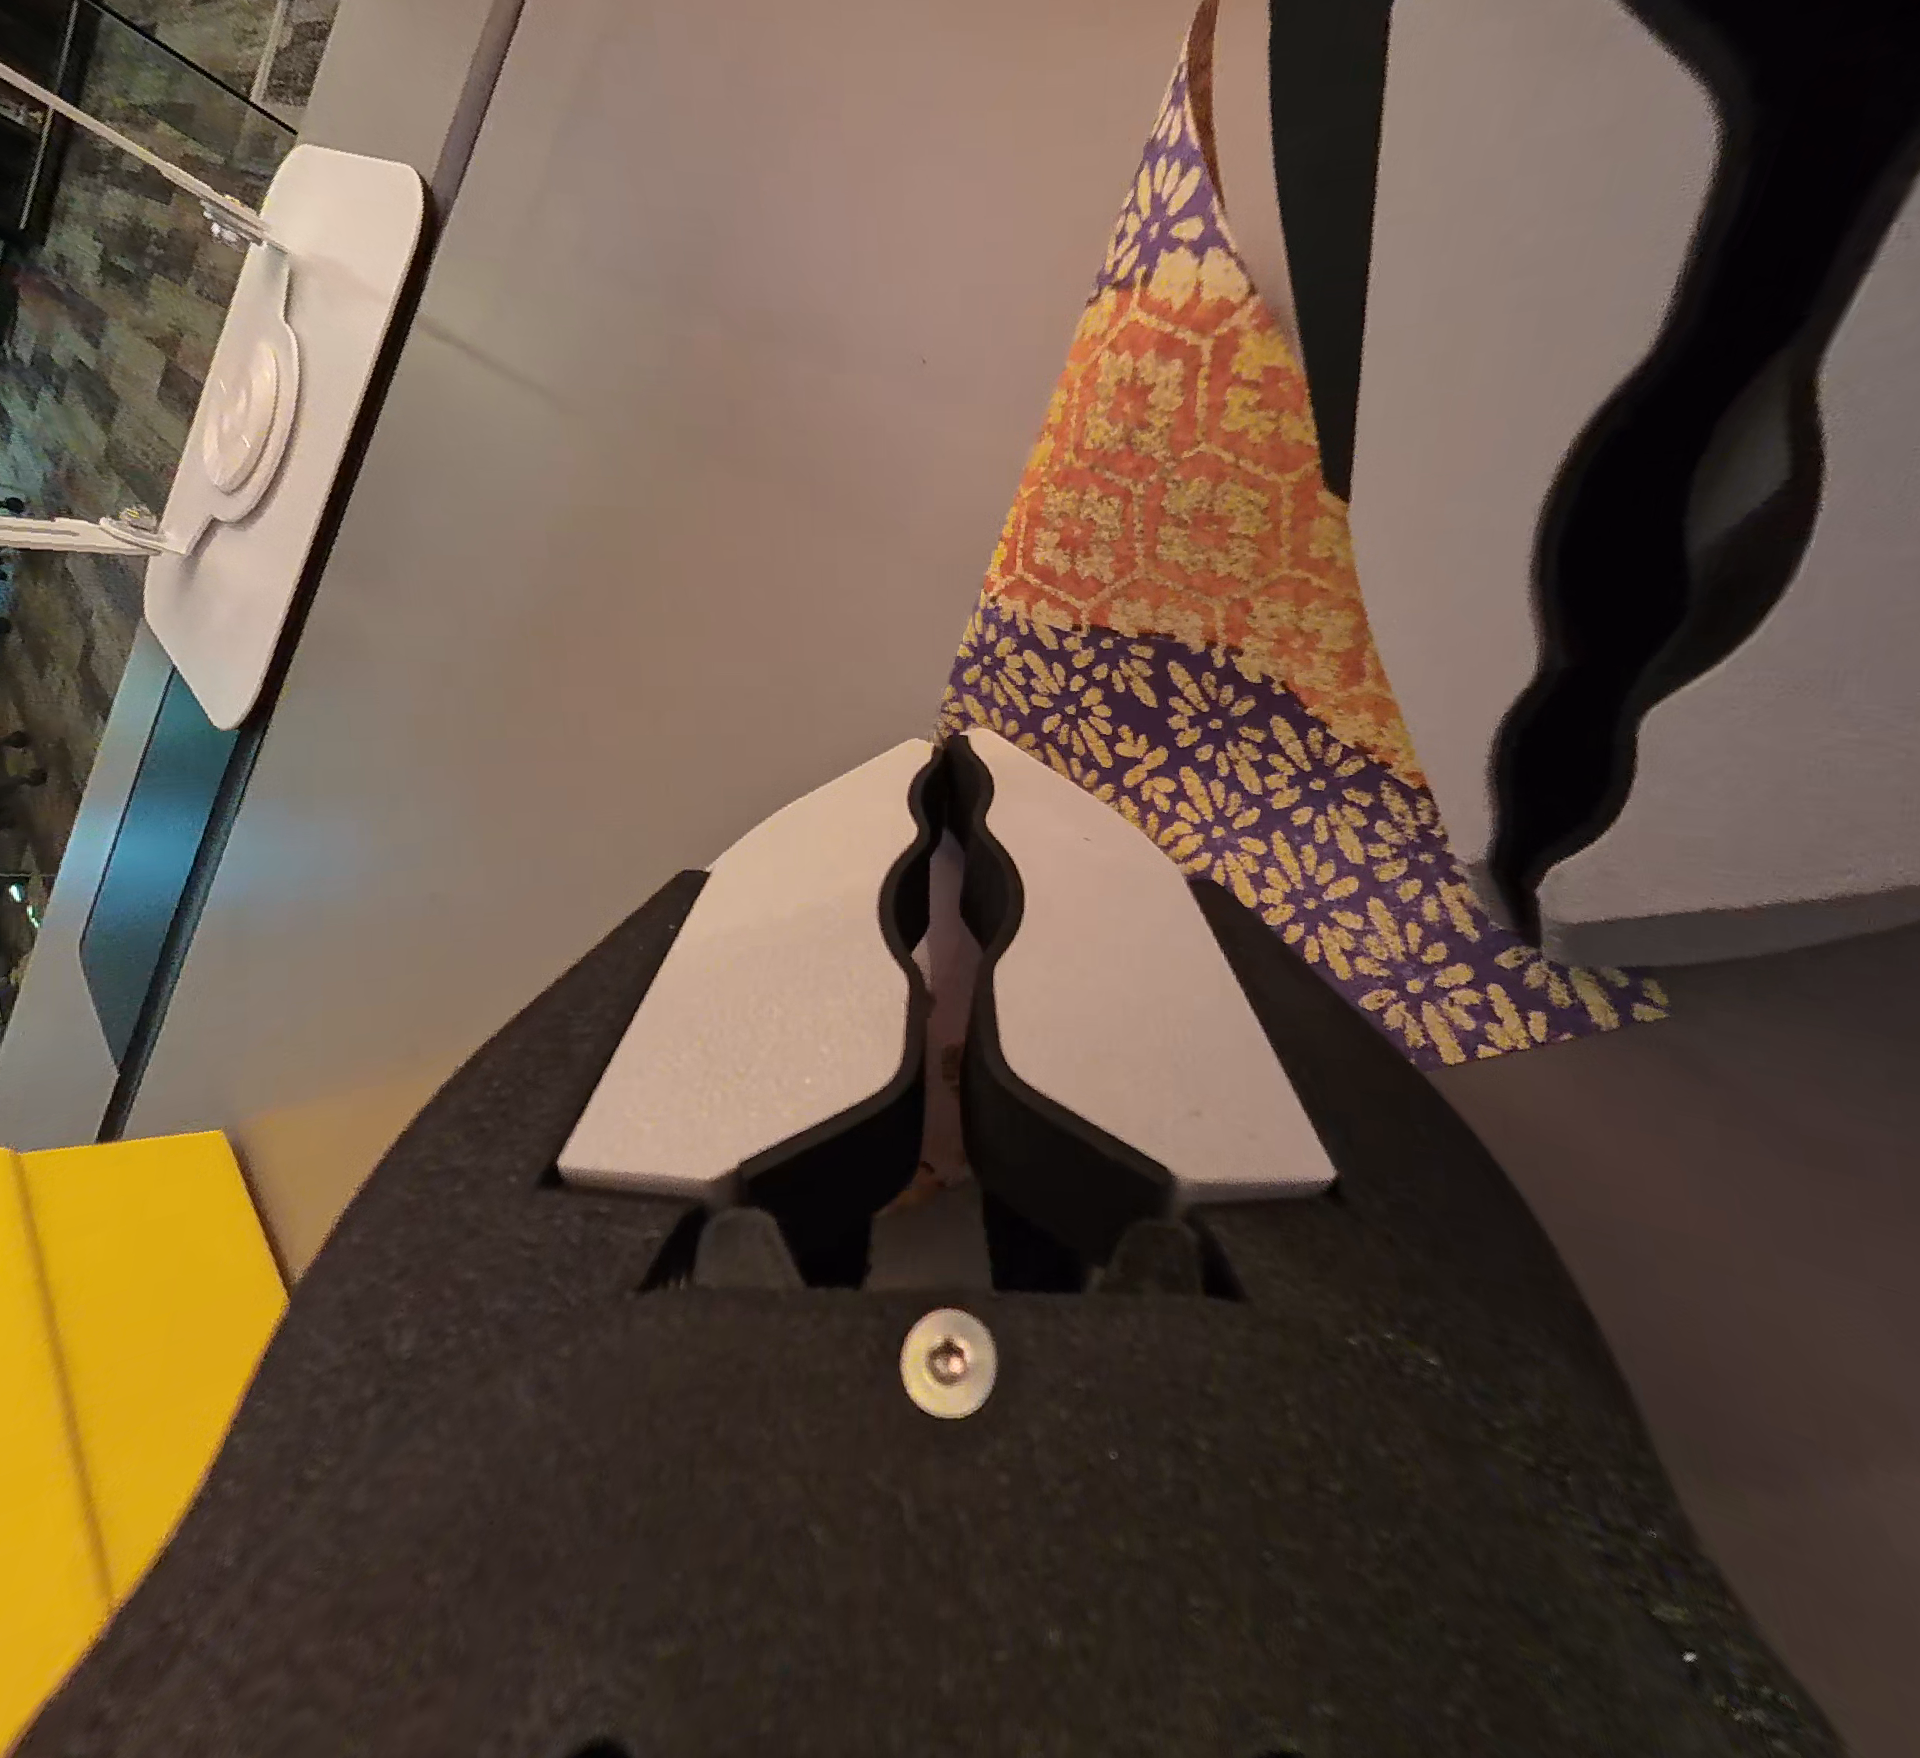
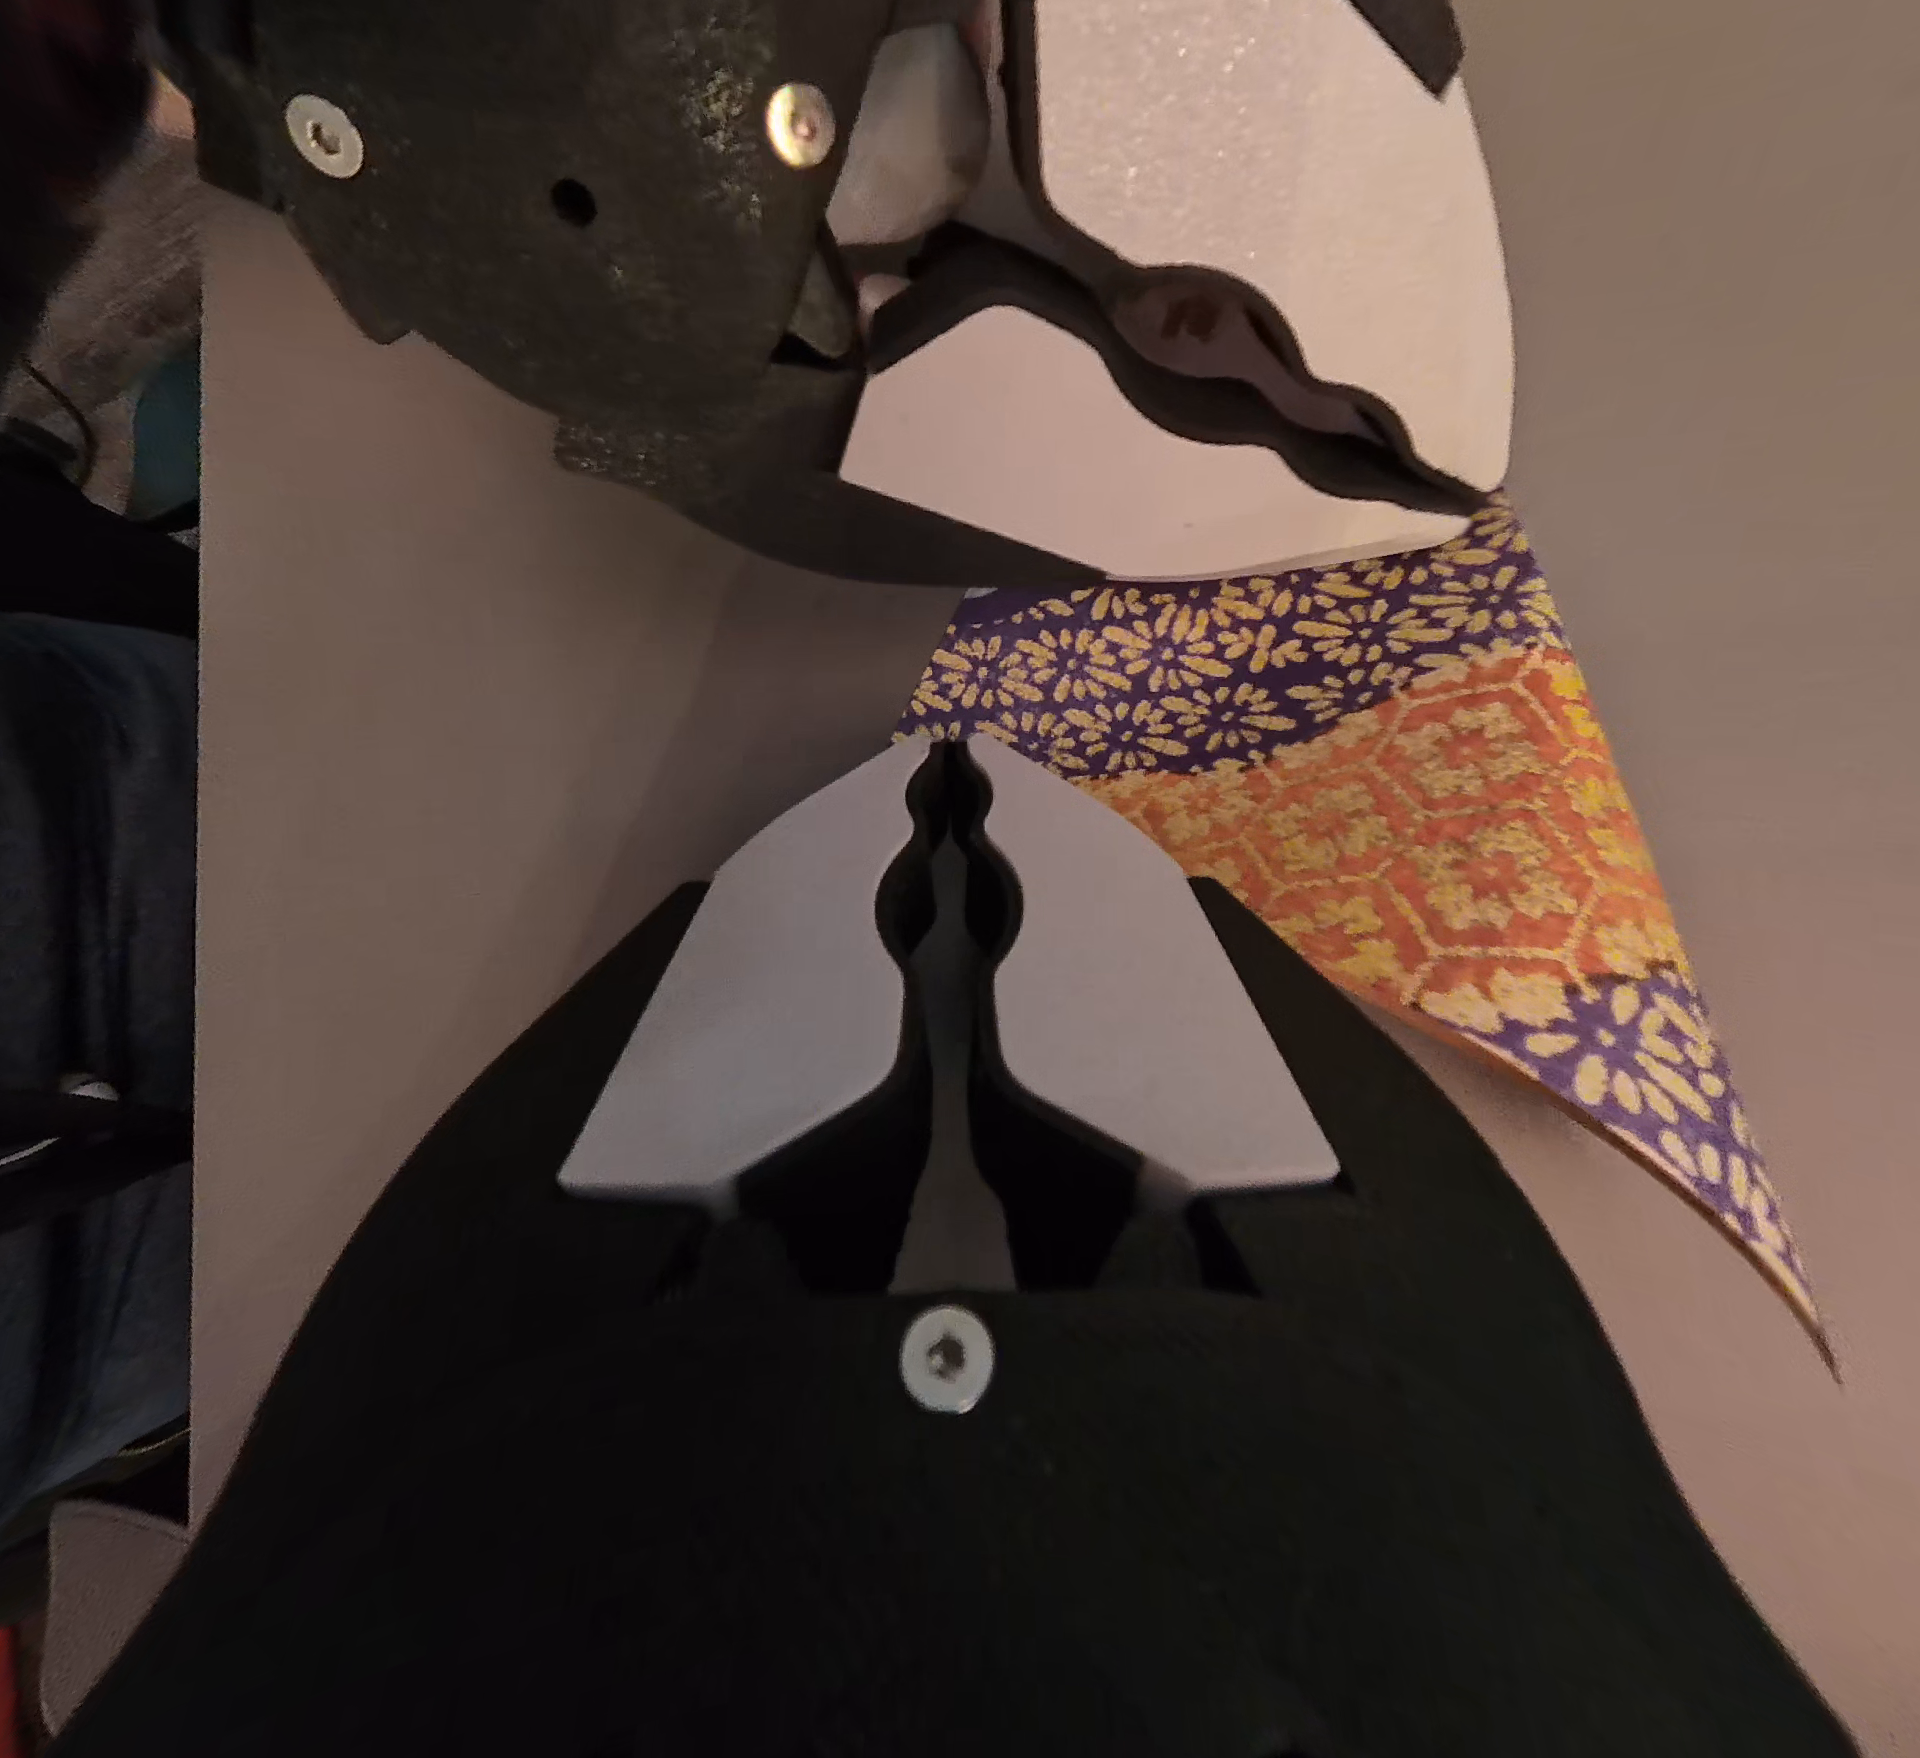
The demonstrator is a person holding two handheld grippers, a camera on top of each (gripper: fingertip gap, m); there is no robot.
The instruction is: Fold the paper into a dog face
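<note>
The paper [image 1: 1195,503] is a folded triangle, purple with yellow flowers and an orange honeycomb band. It is held up off the pale table [image 1: 727,306]. My left gripper [image 1: 951,752] is shut on one corner of it. My right gripper [image 2: 948,758] is shut on the paper [image 2: 1403,825] near a second corner. The third corner hangs free and curls. The right gripper [image 1: 1522,919] shows at the upper right of the left wrist view. The left gripper [image 2: 1470,503] shows at the top of the right wrist view.
A white plate with a round raised part [image 1: 281,430] lies at the table's left edge. A yellow block [image 1: 104,1376] sits at the lower left. Patterned carpet lies beyond the table. A person's dark clothing [image 2: 94,877] is past the table edge in the right wrist view. The yellow block [image 1: 104,1376] lies around 25 centimeters away from my left fingertips.
</note>
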